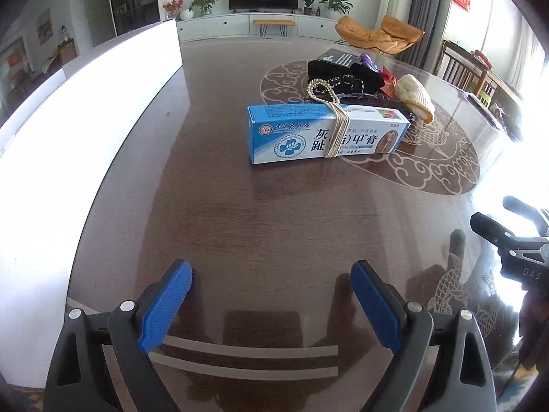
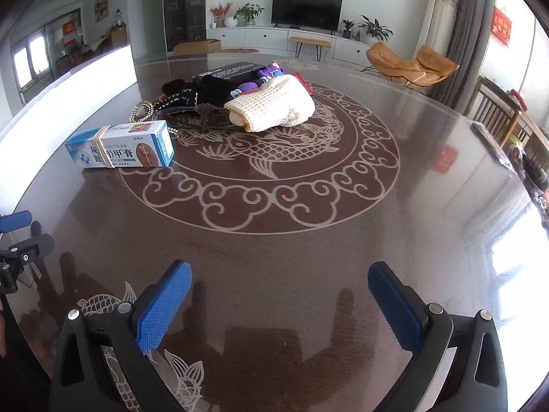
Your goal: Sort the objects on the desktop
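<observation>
While both grippers gape empty, blue box [image 1: 326, 134] on table [image 1: 274, 223].

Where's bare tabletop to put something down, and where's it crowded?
Free: the stretch between both open grippers and the blue box; also right of the cream knit pouch, over the table's scroll ring. Crowded: the heap behind the box, against the black box.

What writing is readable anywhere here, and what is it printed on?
"灰趾(指)甲膏": front of the blue and white box, partly hidden by rubber bands.
"DAS": body of the right gripper.
Small print on the box, black box and red wall sign: too blurred to read.
</observation>
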